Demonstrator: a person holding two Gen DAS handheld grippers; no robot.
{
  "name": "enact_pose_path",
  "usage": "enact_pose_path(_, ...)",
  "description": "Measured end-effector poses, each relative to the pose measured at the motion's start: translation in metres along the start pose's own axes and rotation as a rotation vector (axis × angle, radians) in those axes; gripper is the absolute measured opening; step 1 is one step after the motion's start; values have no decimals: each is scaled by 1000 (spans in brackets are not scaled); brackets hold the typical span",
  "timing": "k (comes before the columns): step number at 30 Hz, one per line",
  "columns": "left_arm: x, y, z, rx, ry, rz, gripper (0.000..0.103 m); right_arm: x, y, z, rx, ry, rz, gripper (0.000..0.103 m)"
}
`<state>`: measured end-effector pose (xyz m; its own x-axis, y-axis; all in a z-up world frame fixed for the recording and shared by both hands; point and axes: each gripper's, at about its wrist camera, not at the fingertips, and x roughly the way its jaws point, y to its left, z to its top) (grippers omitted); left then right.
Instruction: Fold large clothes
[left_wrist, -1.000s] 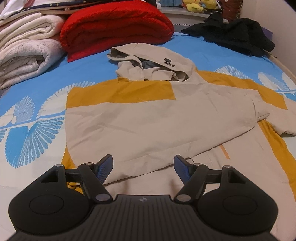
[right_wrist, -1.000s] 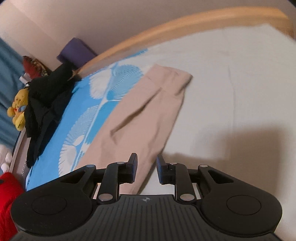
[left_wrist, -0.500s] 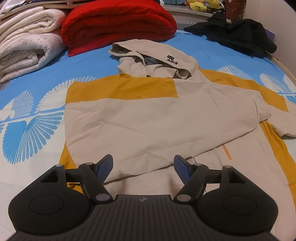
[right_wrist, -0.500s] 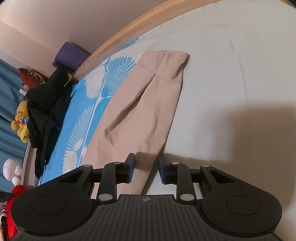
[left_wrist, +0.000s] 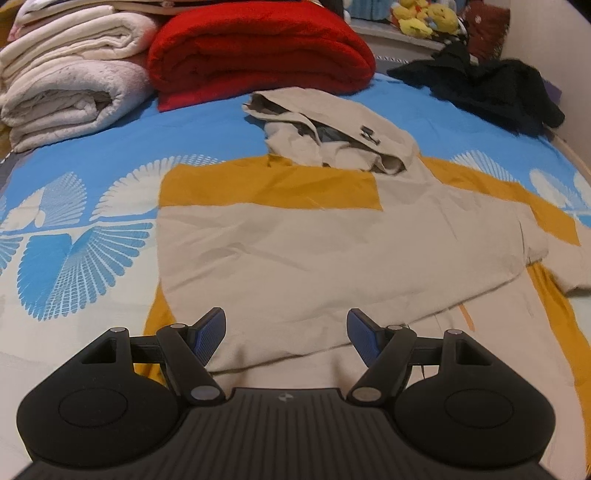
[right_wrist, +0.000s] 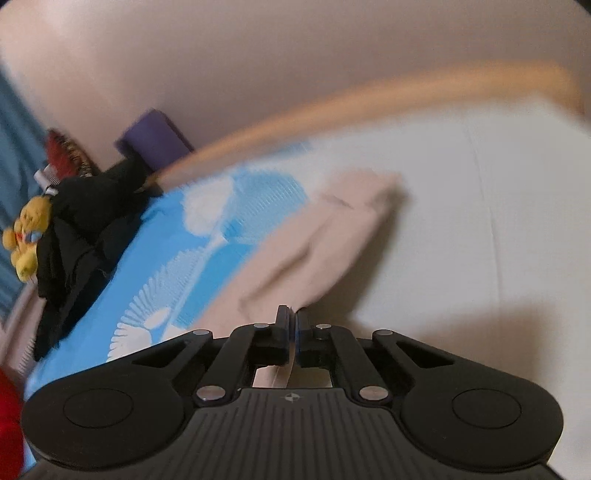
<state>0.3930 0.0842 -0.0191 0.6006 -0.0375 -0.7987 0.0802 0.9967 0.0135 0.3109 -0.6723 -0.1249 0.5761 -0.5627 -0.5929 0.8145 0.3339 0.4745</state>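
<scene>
A beige and mustard-yellow hooded jacket (left_wrist: 295, 251) lies flat on the bed, its left sleeve folded across the body and its hood (left_wrist: 332, 136) at the far end. My left gripper (left_wrist: 286, 328) is open and empty, hovering over the jacket's lower hem. In the right wrist view the jacket's beige right sleeve (right_wrist: 314, 251) stretches away over the sheet. My right gripper (right_wrist: 292, 325) is shut on the near edge of that sleeve. The view is motion-blurred.
A red blanket (left_wrist: 258, 48) and cream blankets (left_wrist: 70, 81) are stacked at the head of the bed. Black clothes (left_wrist: 487, 85) lie at the far right, with yellow plush toys (left_wrist: 424, 18) behind. A wooden bed rail (right_wrist: 369, 107) and wall run beside the sleeve.
My right gripper's jaws have closed on the sleeve edge; they were apart before. The right view has swung and blurred. The left gripper has tilted up a little, staying open.
</scene>
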Motion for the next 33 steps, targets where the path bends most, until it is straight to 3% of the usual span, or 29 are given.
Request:
enact_pose_path(5, -10, 26, 9, -72, -20, 6, 77, -66, 100, -14, -304, -178, 61, 1)
enact_pose_path(7, -15, 36, 12, -99, -27, 3, 77, -103, 144, -32, -415, -207, 169, 1)
enact_pose_path(9, -20, 47, 15, -128, -37, 4, 77, -149, 191, -65, -571, -211, 334, 1)
enact_pose_path(11, -24, 57, 18, -160, -48, 3, 77, -198, 230, -113, -730, -127, 565, 1)
enact_pose_path(13, -29, 67, 21, -185, -56, 2, 77, -235, 256, -166, -849, 111, 793, 3)
enact_pose_path(15, -32, 75, 23, -203, -63, 3, 77, -262, 264, -213, -906, 323, 908, 3)
enact_pose_path(17, -34, 82, 24, -225, -64, 5, 77, -277, 259, -242, -906, 461, 908, 13)
enact_pose_path(20, -35, 89, 24, -248, -63, 6, 77, -274, 241, -242, -799, 562, 832, 20)
enact_pose_path(21, -34, 89, 24, -251, -63, 7, 77, -271, 233, -235, -759, 558, 809, 21)
enact_pose_path(24, -31, 84, 24, -240, -57, 5, 77, -258, 209, -219, -678, 501, 721, 38)
enact_pose_path(28, -23, 62, 21, -184, -47, -16, 77, -206, 188, -226, -606, 561, 564, 39)
enact_pose_path(29, -20, 55, 20, -169, -43, -25, 74, -193, 184, -234, -609, 600, 537, 39)
enact_pose_path(33, -11, 27, 17, -101, -37, -97, 47, -160, 180, -263, -653, 767, 501, 42)
